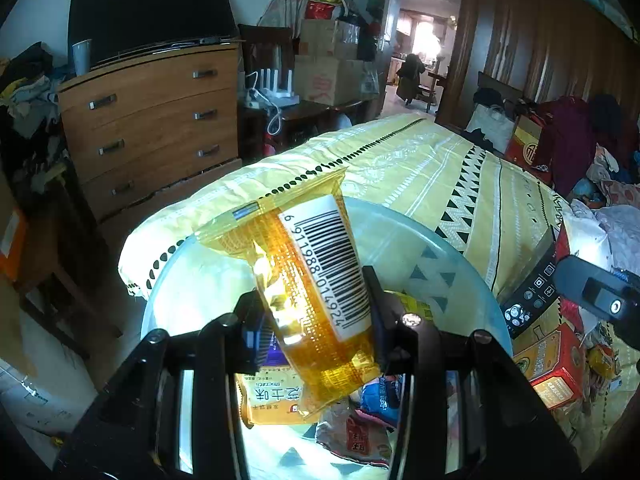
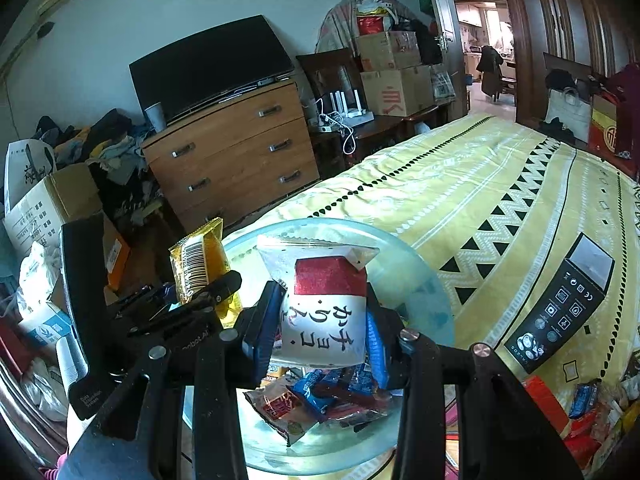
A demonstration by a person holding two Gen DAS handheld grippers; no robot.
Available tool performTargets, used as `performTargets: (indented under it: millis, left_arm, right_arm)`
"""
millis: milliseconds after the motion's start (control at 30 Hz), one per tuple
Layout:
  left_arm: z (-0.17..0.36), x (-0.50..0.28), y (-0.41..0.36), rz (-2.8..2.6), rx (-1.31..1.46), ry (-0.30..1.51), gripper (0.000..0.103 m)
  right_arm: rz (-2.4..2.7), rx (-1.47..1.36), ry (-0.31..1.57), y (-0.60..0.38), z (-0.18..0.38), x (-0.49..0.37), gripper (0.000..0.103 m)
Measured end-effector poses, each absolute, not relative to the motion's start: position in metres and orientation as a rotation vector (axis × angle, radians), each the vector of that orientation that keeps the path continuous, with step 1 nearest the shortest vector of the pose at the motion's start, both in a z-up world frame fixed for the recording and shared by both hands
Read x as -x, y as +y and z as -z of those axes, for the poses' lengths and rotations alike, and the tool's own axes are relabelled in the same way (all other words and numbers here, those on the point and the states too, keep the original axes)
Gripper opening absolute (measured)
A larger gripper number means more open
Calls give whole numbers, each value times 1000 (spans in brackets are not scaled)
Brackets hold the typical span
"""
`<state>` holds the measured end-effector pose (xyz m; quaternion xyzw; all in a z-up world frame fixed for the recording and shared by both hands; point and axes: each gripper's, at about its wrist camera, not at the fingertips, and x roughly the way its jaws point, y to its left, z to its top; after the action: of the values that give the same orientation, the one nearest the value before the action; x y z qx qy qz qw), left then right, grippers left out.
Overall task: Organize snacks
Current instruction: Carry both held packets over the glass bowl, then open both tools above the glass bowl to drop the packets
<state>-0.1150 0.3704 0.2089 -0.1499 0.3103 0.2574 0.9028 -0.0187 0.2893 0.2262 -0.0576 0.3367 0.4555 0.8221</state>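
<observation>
My left gripper [image 1: 316, 312] is shut on an orange snack packet [image 1: 316, 280] with a barcode, held above a clear glass bowl [image 1: 420, 240] on the bed. The same orange snack packet [image 2: 200, 268] and the left gripper [image 2: 208, 292] show at the left of the right wrist view. My right gripper [image 2: 324, 320] is shut on a white and red snack packet [image 2: 324, 312] with dark lettering, over the glass bowl [image 2: 424, 280]. Several snack packets [image 2: 320, 396] lie inside the bowl; a yellow packet [image 1: 272, 400] lies below the orange one.
The bowl rests on a yellow patterned bedspread [image 2: 500, 184]. A black box [image 2: 560, 312] lies right of it, with red boxes [image 1: 556, 364] and loose snacks by the right edge. A wooden dresser [image 2: 236, 152] with a TV stands beyond the bed's left side.
</observation>
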Motion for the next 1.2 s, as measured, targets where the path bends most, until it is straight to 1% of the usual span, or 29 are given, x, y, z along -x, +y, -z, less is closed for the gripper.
performTargets:
  millis: [1200]
  left_arm:
    - [-201,113,373,-526,319,657,40]
  right_arm:
    - [-971,127,727,296,-220,19,42]
